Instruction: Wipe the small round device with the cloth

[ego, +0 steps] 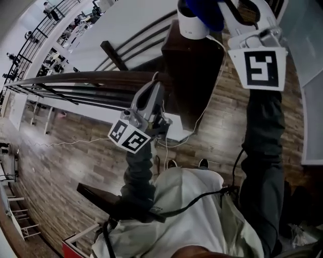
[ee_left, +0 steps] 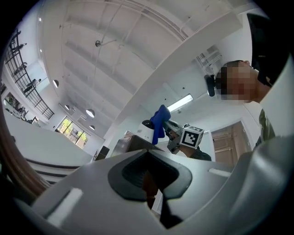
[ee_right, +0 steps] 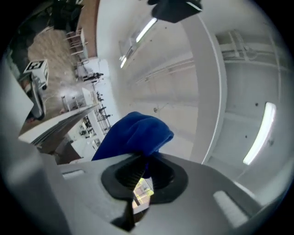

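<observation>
Your right gripper (ego: 224, 10) has its jaws clamped on the blue cloth (ego: 206, 12), held against the white round device (ego: 191, 26) on the dark bench (ego: 194, 75). Wiping looks under way; the next move likely calls for sweeping around its side. Your left gripper (ego: 154, 90) hangs lower, jaws closed and empty.

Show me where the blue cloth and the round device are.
blue cloth (ee_right: 133, 135), right gripper view, middle of its bunched fold.
round device (ego: 190, 28), head view, its white side.

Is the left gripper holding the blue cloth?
No, the soft blue cloth is pinched by the right gripper, not the left gripper.
</observation>
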Tool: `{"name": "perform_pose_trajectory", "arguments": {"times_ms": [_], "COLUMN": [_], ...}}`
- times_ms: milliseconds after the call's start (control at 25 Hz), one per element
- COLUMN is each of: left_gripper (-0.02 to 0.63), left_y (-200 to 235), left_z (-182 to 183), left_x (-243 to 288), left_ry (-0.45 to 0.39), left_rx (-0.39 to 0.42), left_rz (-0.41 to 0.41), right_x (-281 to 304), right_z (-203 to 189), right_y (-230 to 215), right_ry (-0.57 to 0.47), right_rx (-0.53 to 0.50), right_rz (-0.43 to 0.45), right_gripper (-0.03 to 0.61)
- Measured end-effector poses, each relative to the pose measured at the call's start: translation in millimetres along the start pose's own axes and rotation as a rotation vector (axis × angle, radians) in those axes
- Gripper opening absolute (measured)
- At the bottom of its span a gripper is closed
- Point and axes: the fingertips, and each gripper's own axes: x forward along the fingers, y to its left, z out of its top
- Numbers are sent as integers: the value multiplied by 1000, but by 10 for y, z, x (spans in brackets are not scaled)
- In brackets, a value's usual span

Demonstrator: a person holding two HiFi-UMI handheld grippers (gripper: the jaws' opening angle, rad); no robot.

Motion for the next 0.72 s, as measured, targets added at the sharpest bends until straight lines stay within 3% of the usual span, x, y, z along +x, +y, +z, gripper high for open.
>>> {"name": "perform_pose_trajectory", "arguments": {"times_ms": [160,320,400,480,720], "left_gripper": [5,5,5,5,5], "left_y": [-51,41,66,71,38], "left_z": [-87,-48,-5,33,19], "left_x": [-22,-49,-93,-112,-146], "left_ry": [20,23,17,10,-6], "left_rx": [-14,-10,-2,7,41], "left_rz": [-11,7,20,27,27], "right_x": [-74,-179,-255,-356,-1063], "right_z": [-22,-95,-114,-74,-45], "right_y": [466,784,939,972,767], "right_ry": [31,61,69,28,-84], "right_rx": [-154,-181,-121,-17,386], "right_rz": [15,80,141,147,-58], "right_gripper": [18,18,18,18,18]}}
